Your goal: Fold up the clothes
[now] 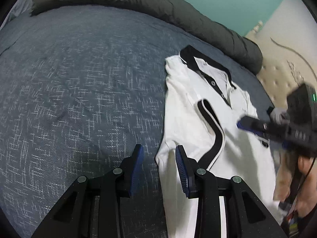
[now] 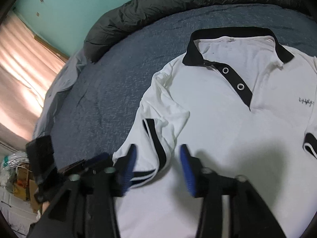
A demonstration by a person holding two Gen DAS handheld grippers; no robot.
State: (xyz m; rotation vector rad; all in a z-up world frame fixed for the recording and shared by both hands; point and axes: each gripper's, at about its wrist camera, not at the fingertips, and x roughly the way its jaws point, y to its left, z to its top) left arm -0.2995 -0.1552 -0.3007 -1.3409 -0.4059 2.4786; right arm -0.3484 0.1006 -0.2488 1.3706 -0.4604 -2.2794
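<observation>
A white polo shirt (image 2: 227, 138) with a black collar (image 2: 231, 33) and a black button placket lies face up on the blue-grey bedspread (image 1: 79, 79). One sleeve is folded in over the chest, its black cuff band (image 2: 156, 144) showing. My right gripper (image 2: 158, 156) is open just above that cuff, with nothing pressed between its blue pads. My left gripper (image 1: 159, 156) is open at the shirt's (image 1: 188, 99) side edge; the white hem lies by its right pad, ungripped. The right gripper (image 1: 257, 130) shows blurred over the shirt's far side, and the left gripper (image 2: 97, 159) sits at the shirt's left edge.
A dark rolled duvet (image 1: 138, 2) runs along the back of the bed. A cream padded headboard (image 1: 281, 63) and a teal wall lie beyond. A pink curtain (image 2: 19, 69) and boxes on the floor (image 2: 17, 178) are off the bed's side. A person's hand (image 1: 305, 168) holds the right gripper.
</observation>
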